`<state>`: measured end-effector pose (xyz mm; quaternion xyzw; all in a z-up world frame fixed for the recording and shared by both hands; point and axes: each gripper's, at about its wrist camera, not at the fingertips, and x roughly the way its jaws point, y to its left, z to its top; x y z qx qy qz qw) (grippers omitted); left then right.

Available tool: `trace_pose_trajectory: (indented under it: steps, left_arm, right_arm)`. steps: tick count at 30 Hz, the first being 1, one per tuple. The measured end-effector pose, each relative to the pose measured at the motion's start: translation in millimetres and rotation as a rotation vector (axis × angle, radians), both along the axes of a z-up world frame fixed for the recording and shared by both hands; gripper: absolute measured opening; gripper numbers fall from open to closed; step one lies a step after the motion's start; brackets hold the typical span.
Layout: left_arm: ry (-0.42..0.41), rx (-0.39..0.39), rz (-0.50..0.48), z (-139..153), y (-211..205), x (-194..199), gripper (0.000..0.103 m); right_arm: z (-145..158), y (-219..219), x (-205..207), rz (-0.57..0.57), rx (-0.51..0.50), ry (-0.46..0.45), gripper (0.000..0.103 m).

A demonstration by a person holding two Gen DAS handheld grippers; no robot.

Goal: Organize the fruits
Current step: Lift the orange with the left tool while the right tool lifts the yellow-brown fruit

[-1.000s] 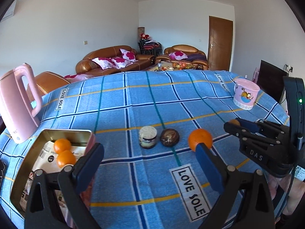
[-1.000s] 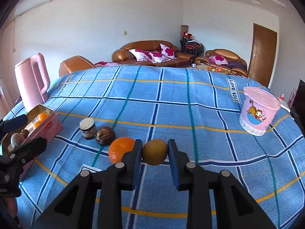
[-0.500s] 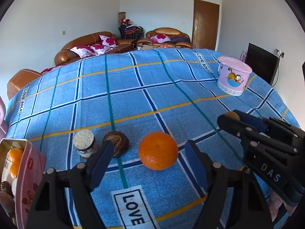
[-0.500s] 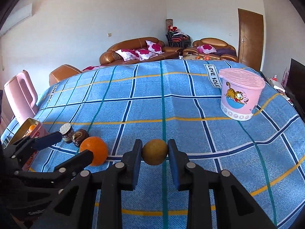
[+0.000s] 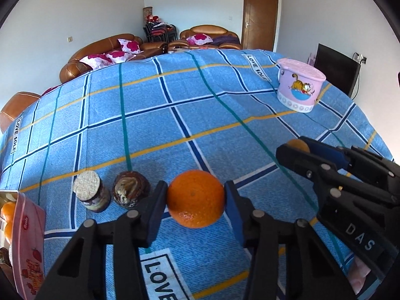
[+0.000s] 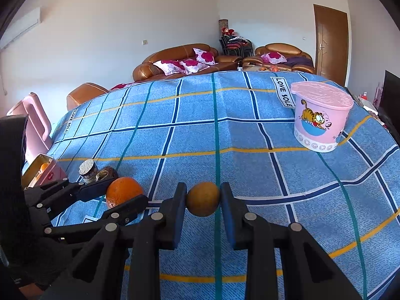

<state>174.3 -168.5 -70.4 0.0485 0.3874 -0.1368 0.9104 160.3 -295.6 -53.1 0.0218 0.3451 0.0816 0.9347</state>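
While the left gripper (image 5: 195,201) was closing on the orange (image 5: 195,198) at the bottom centre of its view, pads at the fruit's sides and the fruit on the cloth (image 5: 200,115), the right gripper (image 6: 203,200) held the brown fruit (image 6: 203,198) pinched tight, low in the middle of its own view. I judged the round orange might squirt out forward if the pads met it off-centre, rolling toward the two cakes (image 5: 131,192) just left of it. The tin (image 5: 27,237) sat at the lower left edge, and with the grippers so near, a swing across could knock them together.
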Motion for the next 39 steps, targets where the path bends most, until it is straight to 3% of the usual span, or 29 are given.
trace_pose_trajectory:
  steps: [10, 39]
  left_arm:
    - [-0.088, -0.013, 0.041, 12.4, 8.5, -10.9, 0.048]
    - [-0.220, -0.061, 0.107, 27.6, 24.1, -30.0, 0.048]
  right_arm:
    - [5.1, 2.6, -8.3, 0.026, -0.002, -0.049, 0.029]
    - [18.2, 4.9, -30.0, 0.074, 0.009, -0.181, 0.029]
